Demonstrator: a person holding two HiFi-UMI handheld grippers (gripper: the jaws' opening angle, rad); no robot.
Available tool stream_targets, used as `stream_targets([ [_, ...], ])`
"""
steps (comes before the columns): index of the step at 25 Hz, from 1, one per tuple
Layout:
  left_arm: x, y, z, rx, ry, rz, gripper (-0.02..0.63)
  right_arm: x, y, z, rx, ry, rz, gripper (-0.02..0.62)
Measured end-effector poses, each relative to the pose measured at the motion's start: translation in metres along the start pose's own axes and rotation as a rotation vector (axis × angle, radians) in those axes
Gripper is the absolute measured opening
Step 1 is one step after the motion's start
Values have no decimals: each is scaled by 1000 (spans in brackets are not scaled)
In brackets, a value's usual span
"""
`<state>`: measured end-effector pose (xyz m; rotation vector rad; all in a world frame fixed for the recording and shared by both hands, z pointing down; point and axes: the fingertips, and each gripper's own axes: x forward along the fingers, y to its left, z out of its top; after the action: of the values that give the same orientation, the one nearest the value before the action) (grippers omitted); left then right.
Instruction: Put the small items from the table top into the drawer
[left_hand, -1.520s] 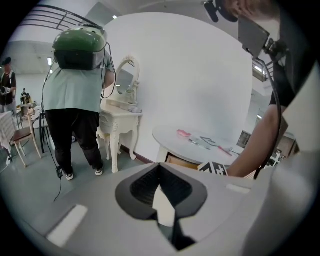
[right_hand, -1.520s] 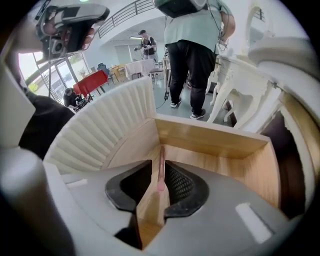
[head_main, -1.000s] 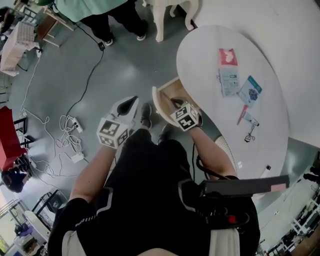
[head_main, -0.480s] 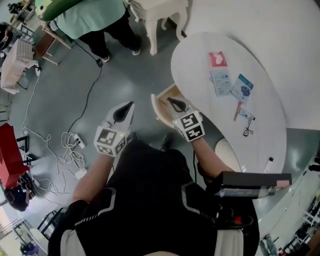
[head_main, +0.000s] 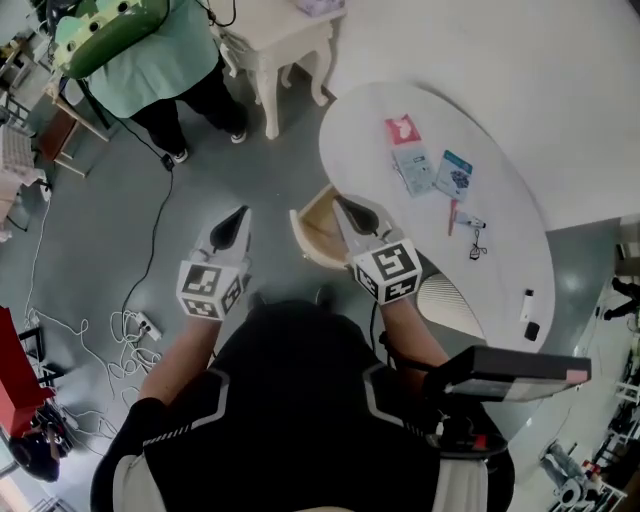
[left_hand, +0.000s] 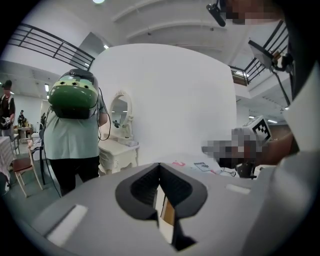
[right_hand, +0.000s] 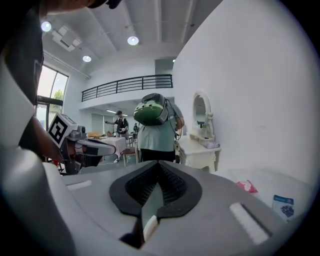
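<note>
1. The small items lie flat on the white oval table (head_main: 490, 190): a red packet (head_main: 402, 130), a pale printed packet (head_main: 415, 171) and a blue card (head_main: 456, 175), close together.
2. The drawer (head_main: 312, 232) of pale wood stands open at the table's edge. The right gripper (head_main: 340, 204) covers part of its inside, so I cannot tell the contents.
3. The jaws of the right gripper are closed together, with nothing between them.
4. The left gripper (head_main: 240, 213) hangs over the smooth grey floor (head_main: 120, 250), its jaws also closed and empty.
</note>
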<state>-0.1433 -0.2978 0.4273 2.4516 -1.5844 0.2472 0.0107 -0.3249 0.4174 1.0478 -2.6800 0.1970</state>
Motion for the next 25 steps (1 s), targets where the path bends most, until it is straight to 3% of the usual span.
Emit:
stream_targets([
  [7,-8,-3,42,26,-98,-55,0,-22,3,45,1,-130,-99,2],
  [12,-17,-3,60,16,-156,-64,0,-25,6,51,-23,-134,-149,0],
  [19,-20,1,59,0,-144,-58,0,-32,6,56,-9,-154,-184,0],
  [25,-24,-1,64,9,-145,-71,0,-35,14,66,4,-199,-165,0],
])
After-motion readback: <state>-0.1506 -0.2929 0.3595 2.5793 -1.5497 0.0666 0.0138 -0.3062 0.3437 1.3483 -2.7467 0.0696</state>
